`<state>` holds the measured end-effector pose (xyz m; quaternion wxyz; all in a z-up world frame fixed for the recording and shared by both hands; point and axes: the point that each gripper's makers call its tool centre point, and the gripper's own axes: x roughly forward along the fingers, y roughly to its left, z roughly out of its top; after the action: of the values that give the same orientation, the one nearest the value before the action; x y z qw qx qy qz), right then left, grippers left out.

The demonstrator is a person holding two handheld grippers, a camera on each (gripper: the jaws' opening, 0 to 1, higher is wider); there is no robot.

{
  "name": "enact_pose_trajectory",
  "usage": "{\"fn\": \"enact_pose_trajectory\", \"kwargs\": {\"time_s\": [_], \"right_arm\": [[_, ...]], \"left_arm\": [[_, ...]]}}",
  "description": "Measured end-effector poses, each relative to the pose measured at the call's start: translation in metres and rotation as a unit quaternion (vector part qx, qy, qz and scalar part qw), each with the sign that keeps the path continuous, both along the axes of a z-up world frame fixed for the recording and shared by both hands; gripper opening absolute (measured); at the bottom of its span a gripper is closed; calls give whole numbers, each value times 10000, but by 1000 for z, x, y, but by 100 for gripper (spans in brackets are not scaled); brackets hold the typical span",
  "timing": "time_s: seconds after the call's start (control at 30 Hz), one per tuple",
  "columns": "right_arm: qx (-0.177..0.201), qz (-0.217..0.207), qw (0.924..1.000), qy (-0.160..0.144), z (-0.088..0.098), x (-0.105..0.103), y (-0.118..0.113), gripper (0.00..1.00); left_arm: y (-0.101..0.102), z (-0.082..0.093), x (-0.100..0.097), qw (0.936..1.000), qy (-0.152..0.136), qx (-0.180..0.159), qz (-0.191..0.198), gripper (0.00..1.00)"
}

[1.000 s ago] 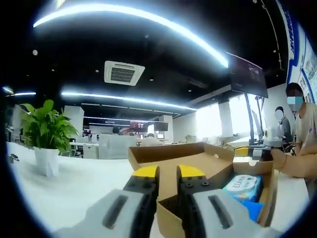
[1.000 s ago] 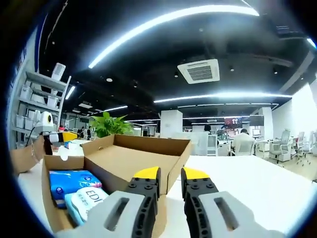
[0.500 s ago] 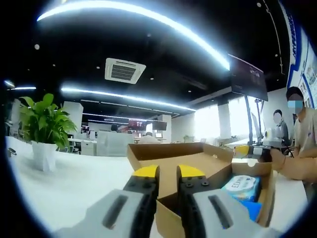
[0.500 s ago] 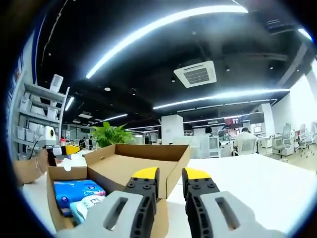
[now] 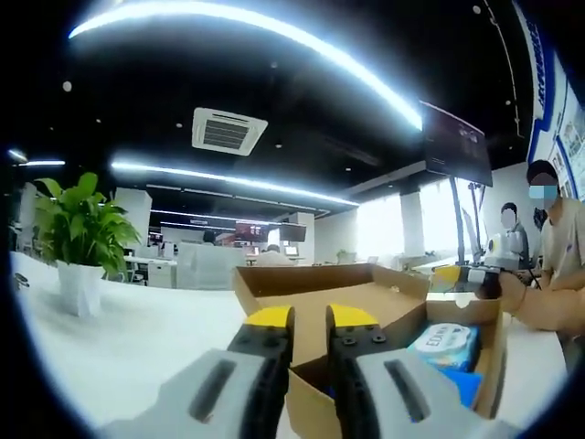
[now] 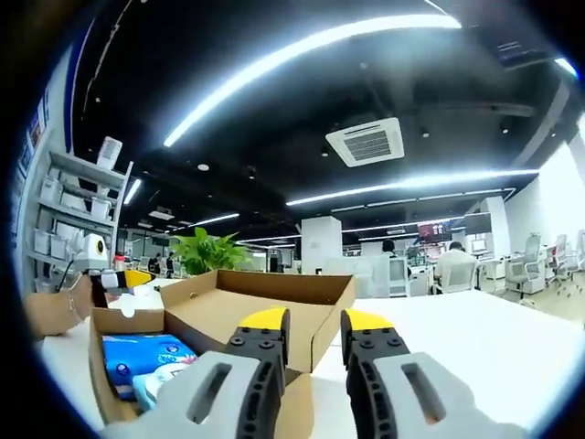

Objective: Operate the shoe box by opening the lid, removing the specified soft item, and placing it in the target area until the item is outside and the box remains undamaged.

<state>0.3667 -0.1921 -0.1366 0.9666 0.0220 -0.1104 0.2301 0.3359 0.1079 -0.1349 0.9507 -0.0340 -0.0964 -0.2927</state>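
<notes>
- Judging from how things lie, the first step is done: the shoe box (image 5: 366, 302) stands open on the white surface (image 5: 137, 338), its lid (image 6: 274, 291) folded back behind it.
- To the left of the box, in the left gripper view, a potted plant (image 5: 80, 238) is seen well apart from it.
- At the near edge of the box, the left tongs (image 5: 307, 317) are seen with only a narrow gap between the jaws and nothing pinched; whether they touch the cardboard cannot be told.
- Inside the box, toward its right end in that view, the soft pack (image 5: 446, 343) lies on a blue item (image 5: 464, 384); removal and placing are judged still to be done.
- On the pack, a printed word is seen but cannot be read with certainty.
- In the right gripper view, the right tongs (image 6: 314, 319) are held slightly spread and empty at the box's near edge, with the pack at the box's left end.
- No target area can be made out.
</notes>
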Motion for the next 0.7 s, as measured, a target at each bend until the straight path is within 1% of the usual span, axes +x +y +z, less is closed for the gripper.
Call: {"fn": "enact_pose_trajectory", "kwargs": {"time_s": [0.23,0.33,0.37,0.43,0.5,0.53,0.6,0.7], "right_arm": [[80,84,9999,-71,5,-4,1,25],[192,217,9995,-151,11,-8,4,27],[210,291,9992,-198,13,-10,6,28],[292,540,9977,-278,19,-16,15,29],[240,776,9961,-333,25,-21,21,30],[205,825,9957,-363,27,-23,23,30],[41,900,9946,-518,34,-30,28,32],[48,957,9937,-581,44,-33,29,36]], "left_arm": [[-5,-2,-2,9999,-12,41,-103,14],[-10,4,-8,9975,159,-490,-478,14],[-9,5,-8,9972,163,-540,-490,14],[-5,7,-9,9981,93,-476,-387,14],[-2,9,-9,9983,65,-468,-340,14],[-2,9,-9,9982,61,-490,-344,14],[-1,10,-9,9979,67,-537,-365,14],[1,9,-7,9983,64,-490,-308,14]]}}
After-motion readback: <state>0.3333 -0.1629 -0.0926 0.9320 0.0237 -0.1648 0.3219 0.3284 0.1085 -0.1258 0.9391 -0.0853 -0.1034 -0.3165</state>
